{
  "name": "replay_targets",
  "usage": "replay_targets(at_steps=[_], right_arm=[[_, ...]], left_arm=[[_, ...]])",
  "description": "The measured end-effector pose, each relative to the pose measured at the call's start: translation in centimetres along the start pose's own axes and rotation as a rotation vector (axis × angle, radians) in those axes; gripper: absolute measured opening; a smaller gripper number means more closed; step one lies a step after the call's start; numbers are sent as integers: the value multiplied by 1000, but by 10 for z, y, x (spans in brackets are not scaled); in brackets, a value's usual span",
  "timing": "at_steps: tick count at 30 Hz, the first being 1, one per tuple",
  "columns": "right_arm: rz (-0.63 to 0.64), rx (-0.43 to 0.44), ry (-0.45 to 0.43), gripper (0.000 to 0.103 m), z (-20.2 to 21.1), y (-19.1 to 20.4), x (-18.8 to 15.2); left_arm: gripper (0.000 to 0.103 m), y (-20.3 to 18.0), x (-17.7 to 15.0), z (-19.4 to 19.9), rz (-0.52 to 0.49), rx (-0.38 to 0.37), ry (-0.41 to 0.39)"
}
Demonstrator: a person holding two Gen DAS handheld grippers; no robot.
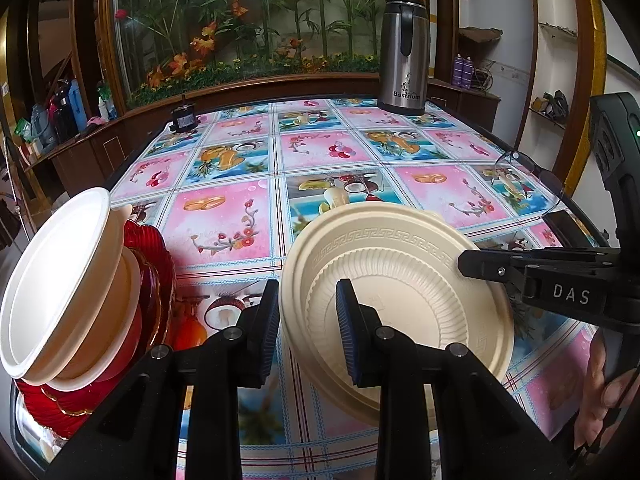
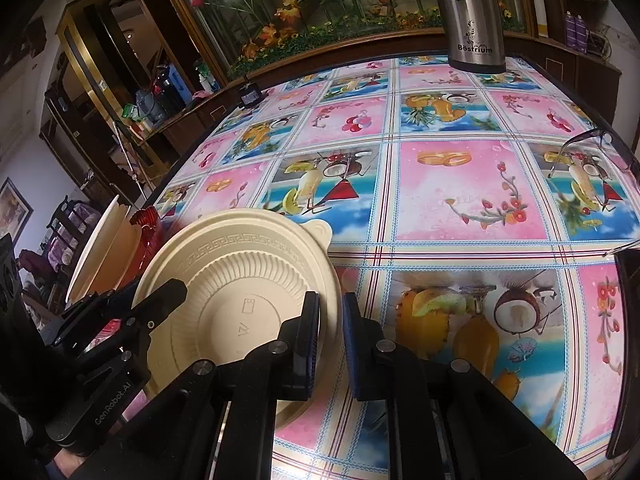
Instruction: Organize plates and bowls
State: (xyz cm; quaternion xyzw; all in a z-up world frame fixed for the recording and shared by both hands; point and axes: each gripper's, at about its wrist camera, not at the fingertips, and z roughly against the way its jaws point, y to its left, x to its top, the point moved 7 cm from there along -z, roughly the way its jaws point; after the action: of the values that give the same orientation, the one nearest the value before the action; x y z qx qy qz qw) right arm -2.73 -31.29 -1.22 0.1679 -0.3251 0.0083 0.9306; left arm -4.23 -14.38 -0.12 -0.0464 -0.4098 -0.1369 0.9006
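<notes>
A: Where is the cream bowl sitting?

B: It is tipped up on its edge above the patterned tablecloth, bottom facing the cameras, with both grippers on its rim. The left gripper has its fingers drawn in on the bowl's left rim, one pad outside and one against the ribbed underside.

A: And the other one?

B: The right gripper is clamped on the opposite rim, its fingers nearly together with the thin edge between them.

A: Anything else stacked nearby?

B: To the left, two cream bowls lean nested against a stack of red plates. How many red plates there are cannot be made out. A steel jug stands at the far side of the table, well apart, and a pair of glasses lies near the right edge.
</notes>
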Motion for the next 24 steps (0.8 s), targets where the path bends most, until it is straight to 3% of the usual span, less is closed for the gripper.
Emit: replay_targets(at_steps=[13,24], right_arm=[[9,-11,-10,15,4,-1,0],[128,-140,-52,13,9,4,2]], left_arm=[[25,-1,-5,-10,15,-29,45],[25,-10,-5,-13,-11,-28,55]])
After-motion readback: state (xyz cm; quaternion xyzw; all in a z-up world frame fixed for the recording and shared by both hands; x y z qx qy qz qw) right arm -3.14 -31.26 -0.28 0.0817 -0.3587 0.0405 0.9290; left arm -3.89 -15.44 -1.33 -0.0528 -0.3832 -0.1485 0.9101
